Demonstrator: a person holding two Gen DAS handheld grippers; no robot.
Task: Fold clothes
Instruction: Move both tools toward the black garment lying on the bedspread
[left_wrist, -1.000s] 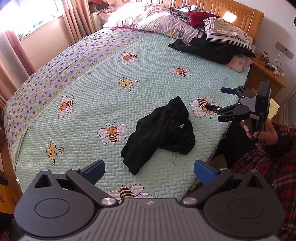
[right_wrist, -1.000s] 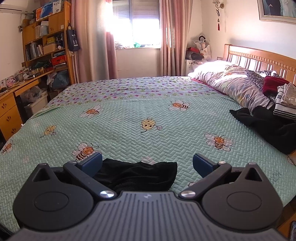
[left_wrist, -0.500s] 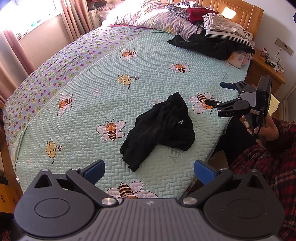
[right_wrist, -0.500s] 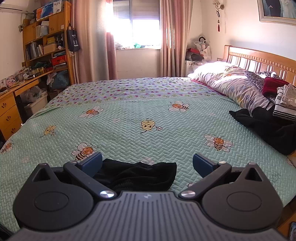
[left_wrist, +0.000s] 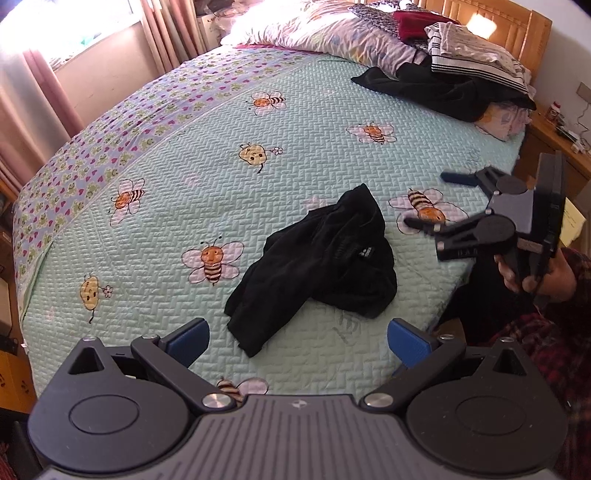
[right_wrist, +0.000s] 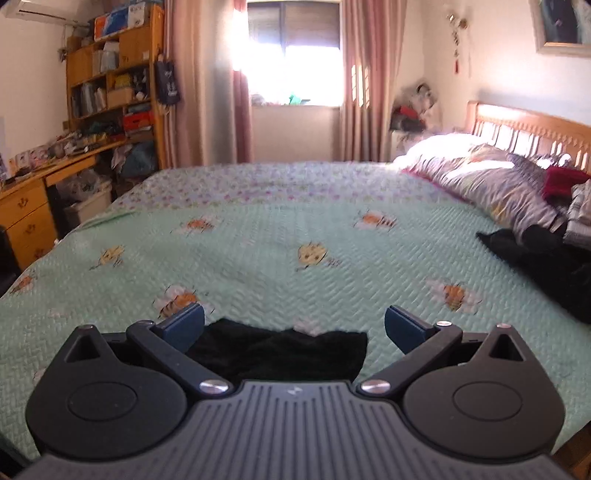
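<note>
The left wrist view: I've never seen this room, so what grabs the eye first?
A crumpled black garment lies alone on the near part of the mint bee-print bedspread, just ahead of the open left gripper. To its right the right gripper hovers open over the bed's edge. At the headboard end, a heap of clothes lies beside the pillows.

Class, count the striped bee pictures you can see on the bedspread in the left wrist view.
6: far centre, far right, left, middle beside the black garment, right near the right hand-held gripper, one half hidden behind the left hand-held gripper. Others may be hidden.
</note>
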